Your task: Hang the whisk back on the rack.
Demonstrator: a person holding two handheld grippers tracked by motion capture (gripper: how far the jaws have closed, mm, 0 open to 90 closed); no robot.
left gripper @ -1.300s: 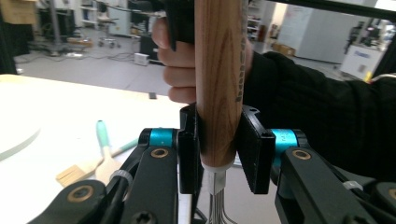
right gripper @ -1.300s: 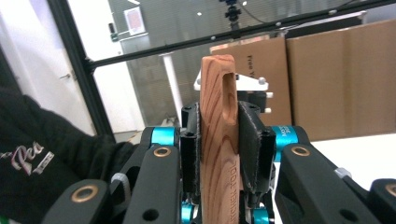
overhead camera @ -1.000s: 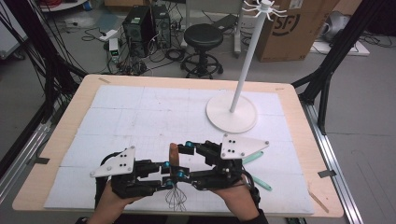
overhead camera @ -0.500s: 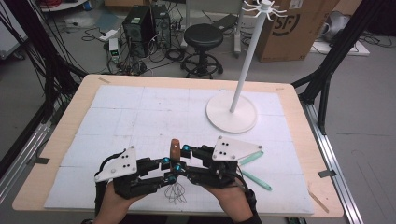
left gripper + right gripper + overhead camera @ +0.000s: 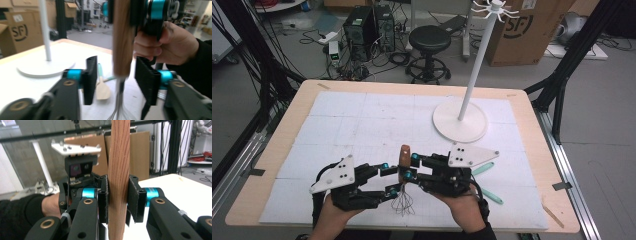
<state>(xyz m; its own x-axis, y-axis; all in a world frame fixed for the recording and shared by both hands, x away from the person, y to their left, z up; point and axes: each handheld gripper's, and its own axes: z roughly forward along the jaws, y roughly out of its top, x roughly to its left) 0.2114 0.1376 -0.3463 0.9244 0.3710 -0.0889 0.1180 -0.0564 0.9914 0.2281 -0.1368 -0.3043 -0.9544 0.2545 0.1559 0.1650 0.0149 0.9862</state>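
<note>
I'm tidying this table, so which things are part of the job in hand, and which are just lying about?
In the job:
whisk, wooden handle clamped in the right claw
left claw, open beside the handle

Lying about:
white stand
wooden spatula
teal-handled tool

My work sits on a wooden table (image 5: 532,100) covered by a white gridded mat (image 5: 362,120). On the mat's far right stands the white stand (image 5: 460,121) on its round base. Nearer me than that base lie two teal-handled utensils (image 5: 486,168); one, I think, is a wooden spatula (image 5: 102,90), though the picture blurs there.
</note>
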